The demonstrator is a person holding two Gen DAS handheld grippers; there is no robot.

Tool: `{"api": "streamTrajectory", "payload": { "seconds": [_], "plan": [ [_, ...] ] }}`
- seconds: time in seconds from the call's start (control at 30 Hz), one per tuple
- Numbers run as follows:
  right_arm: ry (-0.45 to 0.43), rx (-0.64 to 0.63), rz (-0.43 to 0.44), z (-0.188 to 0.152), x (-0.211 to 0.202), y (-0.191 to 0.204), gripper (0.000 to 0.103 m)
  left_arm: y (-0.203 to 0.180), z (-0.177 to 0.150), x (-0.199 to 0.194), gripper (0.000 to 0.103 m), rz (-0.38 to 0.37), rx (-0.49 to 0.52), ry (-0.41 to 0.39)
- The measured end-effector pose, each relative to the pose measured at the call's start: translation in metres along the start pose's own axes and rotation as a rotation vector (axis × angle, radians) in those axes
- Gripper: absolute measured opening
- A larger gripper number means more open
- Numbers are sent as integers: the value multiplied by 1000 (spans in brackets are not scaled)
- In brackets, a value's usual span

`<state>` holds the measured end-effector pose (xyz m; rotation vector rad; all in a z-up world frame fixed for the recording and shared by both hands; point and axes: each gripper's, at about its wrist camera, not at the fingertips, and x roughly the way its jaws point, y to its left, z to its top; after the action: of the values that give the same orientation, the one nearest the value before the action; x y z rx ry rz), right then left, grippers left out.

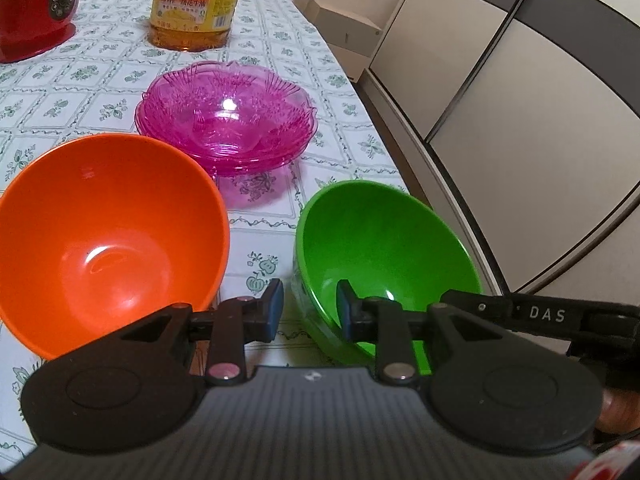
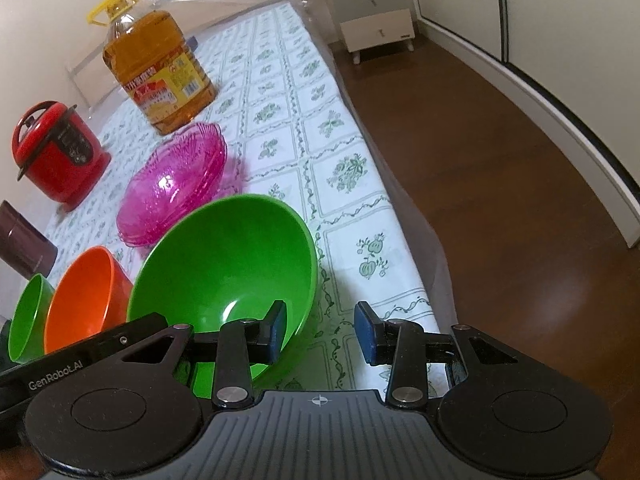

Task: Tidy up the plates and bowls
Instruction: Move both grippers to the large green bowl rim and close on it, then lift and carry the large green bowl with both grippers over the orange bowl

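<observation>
An orange bowl [image 1: 108,236] and a large green bowl [image 1: 384,252] sit side by side on the patterned tablecloth [image 1: 260,208], with a stack of pink transparent plates [image 1: 228,116] behind them. My left gripper [image 1: 310,312] is open, its jaws straddling the near left rim of the green bowl. My right gripper [image 2: 320,330] is open, its jaws straddling the near right rim of the green bowl [image 2: 228,264]. The right wrist view also shows the orange bowl [image 2: 86,296], a smaller green bowl [image 2: 28,316] at far left and the pink plates [image 2: 176,184].
A large cooking oil bottle [image 2: 156,68] and a red rice cooker [image 2: 58,152] stand farther back. A dark brown box [image 2: 24,240] is at the left. The table's right edge [image 2: 420,240] drops to a wooden floor. A white cabinet [image 2: 376,20] stands beyond.
</observation>
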<state>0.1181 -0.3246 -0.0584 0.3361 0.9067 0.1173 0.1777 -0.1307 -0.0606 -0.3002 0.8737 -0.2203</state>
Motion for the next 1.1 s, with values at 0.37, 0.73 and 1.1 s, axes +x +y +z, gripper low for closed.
{"api": "streamTrajectory", "payload": {
  "seconds": [0.37, 0.73, 1.1],
  "plan": [
    [16, -7, 17, -1, 7, 7, 17, -5, 1, 2, 19, -4, 43, 16],
    [-9, 9, 18, -9, -15, 10, 16, -11, 2, -20, 18, -28, 69, -3],
    [-74, -27, 51, -11, -64, 47, 16, 0, 4, -78, 18, -36, 61, -65]
  ]
}}
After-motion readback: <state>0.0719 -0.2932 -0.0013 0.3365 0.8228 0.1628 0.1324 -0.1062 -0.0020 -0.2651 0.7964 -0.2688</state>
